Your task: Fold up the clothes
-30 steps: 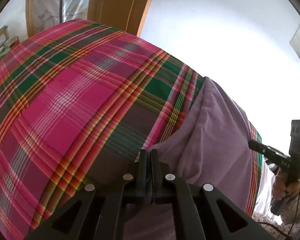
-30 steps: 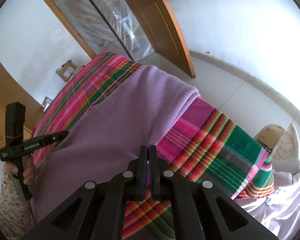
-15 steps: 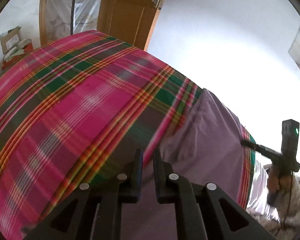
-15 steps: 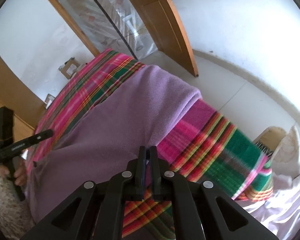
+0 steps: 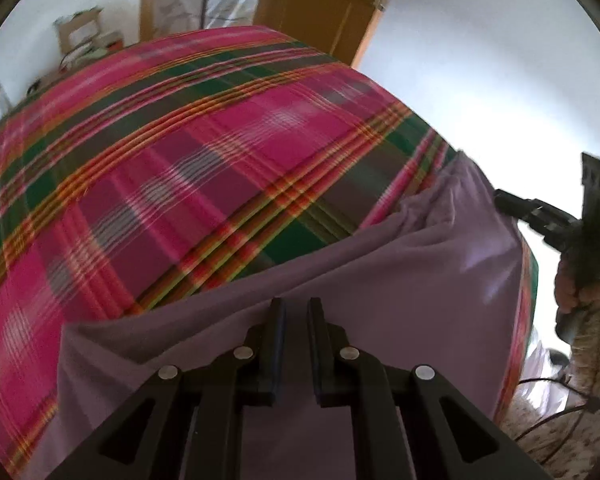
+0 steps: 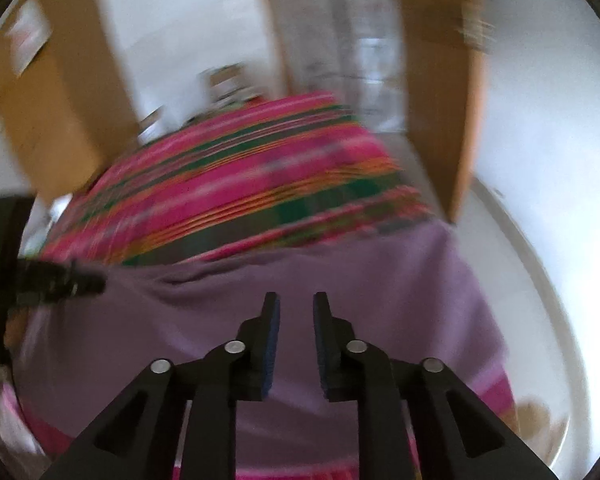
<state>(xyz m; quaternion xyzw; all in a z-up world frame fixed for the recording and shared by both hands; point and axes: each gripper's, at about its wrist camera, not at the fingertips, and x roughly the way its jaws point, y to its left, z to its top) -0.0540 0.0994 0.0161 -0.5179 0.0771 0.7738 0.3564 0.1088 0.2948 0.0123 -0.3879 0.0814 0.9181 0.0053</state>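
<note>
My left tool (image 5: 296, 312) and my right tool (image 6: 296, 308) hover over a purple garment (image 5: 420, 280) lying on the plaid-covered bed (image 5: 180, 160). The left tool's jaws stand narrowly apart, nothing between them; the right tool's jaws are opening, also empty, with cloth only beneath them. The garment lies flat along the near edge of the bed, one straight edge across the plaid, a few wrinkles at its far corner. By my reading one fold is laid and released; whether more folds or smoothing are left, the blurred views do not settle.
</note>
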